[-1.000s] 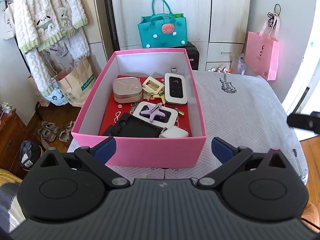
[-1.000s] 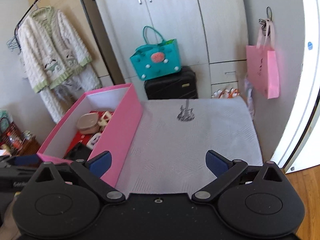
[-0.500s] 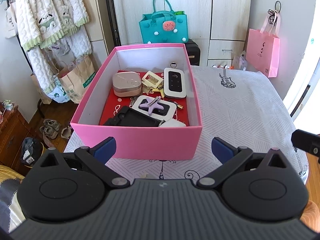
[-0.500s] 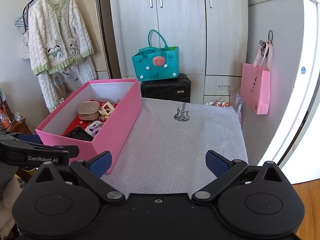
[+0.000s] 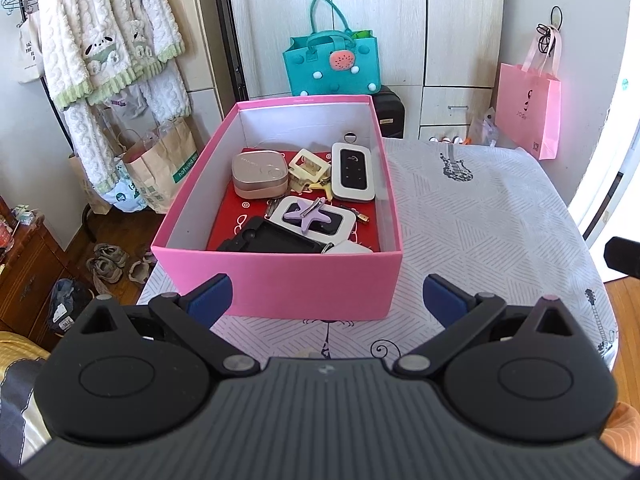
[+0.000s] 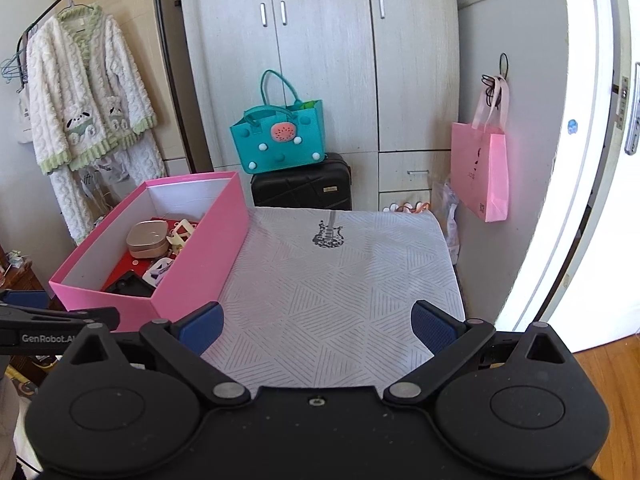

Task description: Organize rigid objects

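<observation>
Left hand-held gripper (image 5: pixel 325 296) spread wide, right hand-held gripper (image 6: pixel 316 326) likewise, both empty

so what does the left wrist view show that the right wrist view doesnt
Only the left wrist view: the white router, the purple star clip and the shoes on the floor. Only the right wrist view: the door handle and the wardrobe handles. Both: the pink box, the rose-gold case, the teal bag and open, empty tongs.
</observation>
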`<state>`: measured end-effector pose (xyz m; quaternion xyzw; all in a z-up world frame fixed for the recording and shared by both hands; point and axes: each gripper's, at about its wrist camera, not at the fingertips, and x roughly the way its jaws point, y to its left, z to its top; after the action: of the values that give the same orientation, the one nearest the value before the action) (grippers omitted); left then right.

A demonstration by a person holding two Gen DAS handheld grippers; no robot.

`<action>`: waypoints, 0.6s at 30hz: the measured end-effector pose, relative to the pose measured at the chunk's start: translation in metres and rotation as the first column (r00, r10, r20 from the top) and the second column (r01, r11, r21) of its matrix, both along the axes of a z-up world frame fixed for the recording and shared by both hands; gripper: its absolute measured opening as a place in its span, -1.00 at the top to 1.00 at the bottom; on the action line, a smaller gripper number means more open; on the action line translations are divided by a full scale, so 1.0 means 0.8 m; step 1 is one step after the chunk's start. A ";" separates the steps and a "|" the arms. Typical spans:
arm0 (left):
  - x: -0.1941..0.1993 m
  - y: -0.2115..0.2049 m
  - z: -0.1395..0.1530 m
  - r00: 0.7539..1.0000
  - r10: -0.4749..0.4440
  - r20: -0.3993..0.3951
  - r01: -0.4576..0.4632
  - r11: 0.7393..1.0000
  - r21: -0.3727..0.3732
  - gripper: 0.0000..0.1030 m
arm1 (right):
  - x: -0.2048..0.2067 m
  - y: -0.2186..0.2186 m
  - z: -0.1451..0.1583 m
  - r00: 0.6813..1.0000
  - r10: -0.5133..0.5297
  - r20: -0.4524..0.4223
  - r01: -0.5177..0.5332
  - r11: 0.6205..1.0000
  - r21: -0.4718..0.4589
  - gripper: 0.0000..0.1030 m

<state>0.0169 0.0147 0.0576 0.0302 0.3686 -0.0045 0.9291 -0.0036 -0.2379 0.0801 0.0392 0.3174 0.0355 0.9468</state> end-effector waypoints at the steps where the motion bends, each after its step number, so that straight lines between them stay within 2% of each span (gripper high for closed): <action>1: -0.001 0.000 0.000 1.000 -0.001 0.001 0.001 1.000 -0.004 -1.00 | 0.001 0.000 0.000 1.000 -0.005 0.000 0.005 1.000 -0.001 -0.97; 18: -0.007 -0.008 -0.002 1.000 -0.009 0.005 0.009 1.000 -0.002 -1.00 | -0.002 0.006 -0.003 1.000 0.015 0.020 -0.015 1.000 -0.001 -0.97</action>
<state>0.0116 0.0082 0.0562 0.0308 0.3662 -0.0089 0.9300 -0.0052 -0.2335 0.0773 0.0360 0.3083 0.0427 0.9496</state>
